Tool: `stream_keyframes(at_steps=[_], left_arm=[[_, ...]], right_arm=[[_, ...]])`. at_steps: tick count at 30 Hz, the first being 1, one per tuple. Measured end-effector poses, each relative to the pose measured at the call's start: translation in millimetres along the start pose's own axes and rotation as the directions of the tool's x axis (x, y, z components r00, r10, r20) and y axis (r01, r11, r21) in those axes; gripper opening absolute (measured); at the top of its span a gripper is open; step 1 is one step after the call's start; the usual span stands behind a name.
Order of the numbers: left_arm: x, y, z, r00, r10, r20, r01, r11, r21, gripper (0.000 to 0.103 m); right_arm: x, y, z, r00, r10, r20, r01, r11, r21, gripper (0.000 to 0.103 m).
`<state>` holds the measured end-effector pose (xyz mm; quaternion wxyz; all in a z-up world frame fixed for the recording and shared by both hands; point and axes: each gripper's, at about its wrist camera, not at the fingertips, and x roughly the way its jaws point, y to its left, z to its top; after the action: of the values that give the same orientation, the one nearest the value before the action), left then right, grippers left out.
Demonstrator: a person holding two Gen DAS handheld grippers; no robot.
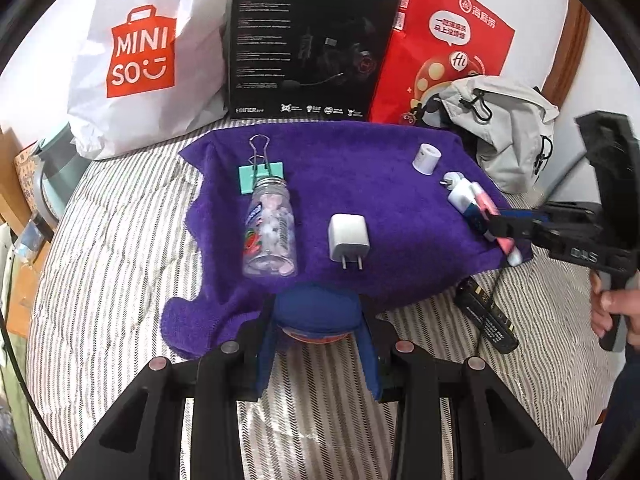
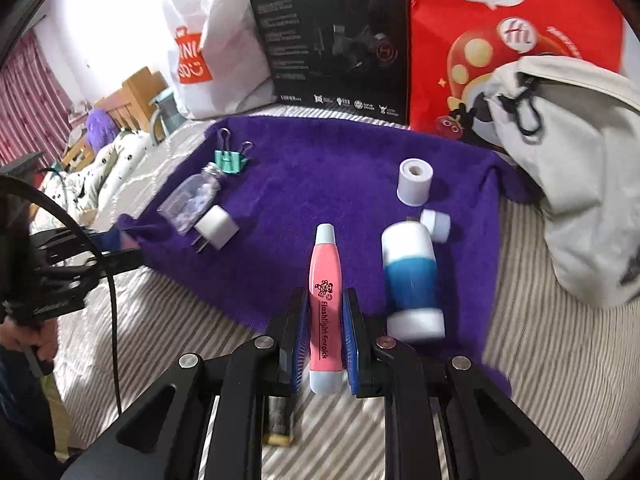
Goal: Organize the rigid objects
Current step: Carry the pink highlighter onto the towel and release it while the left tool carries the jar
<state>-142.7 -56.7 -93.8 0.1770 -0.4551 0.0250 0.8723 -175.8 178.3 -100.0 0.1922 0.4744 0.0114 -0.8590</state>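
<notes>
I see a bed with grey-and-white striped bedding. A white wall stands behind it, edged by brown wooden trim. At far left, red striped curtains hang beside wooden furniture. Bright daylight washes that corner.

Between the white charger and the white-and-blue bottle you have open purple towel; the boxes and grey bag wall off the back.
</notes>
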Motion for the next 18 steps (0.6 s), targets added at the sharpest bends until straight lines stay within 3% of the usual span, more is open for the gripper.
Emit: stream_keyframes(at_steps=[7, 18], left_arm=[[2.6, 7.7, 0.4, 1.0, -0.008, -0.004, 0.008, 1.0, -0.007, 0.034], [3.8, 7.3, 3.5, 1.0, -0.016, -0.006, 0.016, 1.0, -0.003, 0.034]], right_arm=[[41.0, 0.1, 15.4, 0.995, -0.064, -0.075, 0.061, 0.997, -0.042, 0.017], [57.8, 4.5, 18.8, 0.985, -0.146, -0.087, 0.138, 0.986, -0.094, 0.017]])
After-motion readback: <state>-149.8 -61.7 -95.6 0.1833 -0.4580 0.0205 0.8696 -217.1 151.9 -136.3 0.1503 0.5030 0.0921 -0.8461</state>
